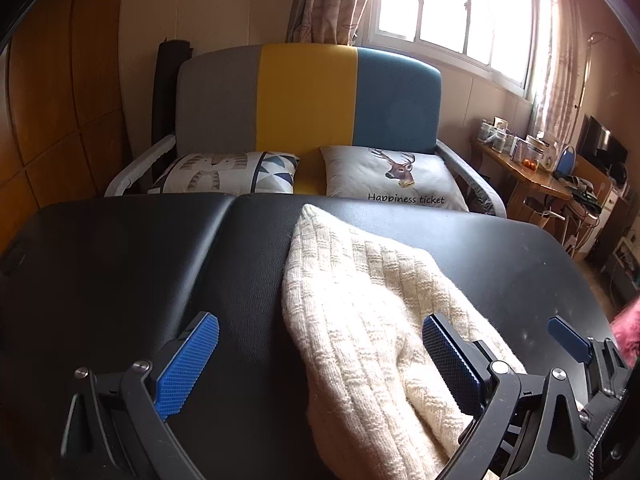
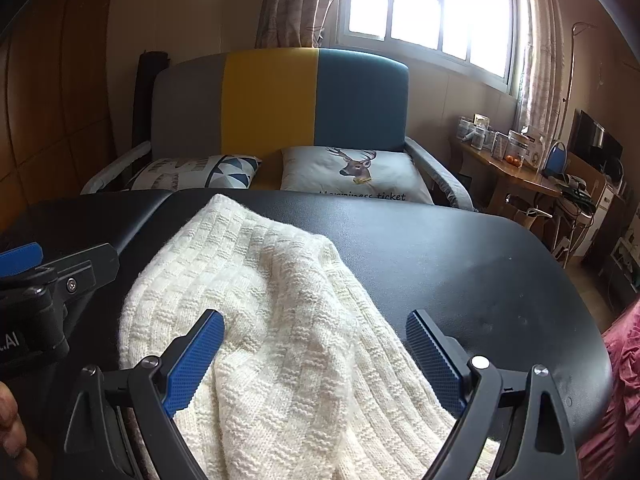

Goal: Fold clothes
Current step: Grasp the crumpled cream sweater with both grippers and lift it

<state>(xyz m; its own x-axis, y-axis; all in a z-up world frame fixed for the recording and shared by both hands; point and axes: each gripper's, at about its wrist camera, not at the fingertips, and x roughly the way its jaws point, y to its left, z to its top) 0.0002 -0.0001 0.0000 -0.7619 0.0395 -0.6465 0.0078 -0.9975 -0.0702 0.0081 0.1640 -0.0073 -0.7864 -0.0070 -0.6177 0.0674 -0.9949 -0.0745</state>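
Note:
A cream knitted sweater (image 1: 360, 320) lies bunched on a black padded table (image 1: 120, 260), reaching from the near edge toward the far side. My left gripper (image 1: 320, 324) hovers open over the sweater's left part, its left pad above bare table. My right gripper (image 2: 316, 318) is open too, both blue pads straddling the sweater (image 2: 280, 300) with nothing pinched between them. One blue fingertip (image 1: 568, 338) of the right gripper shows at the right of the left wrist view. The left gripper's body (image 2: 48, 284) shows at the left of the right wrist view.
Behind the table stands a grey, yellow and blue sofa (image 1: 308, 96) with a deer pillow (image 1: 392, 176) and a patterned pillow (image 1: 228, 172). A cluttered wooden side table (image 1: 524, 164) is at the right. Pink fabric (image 2: 616, 380) lies at the table's right edge. A hand (image 2: 12, 428) is at bottom left.

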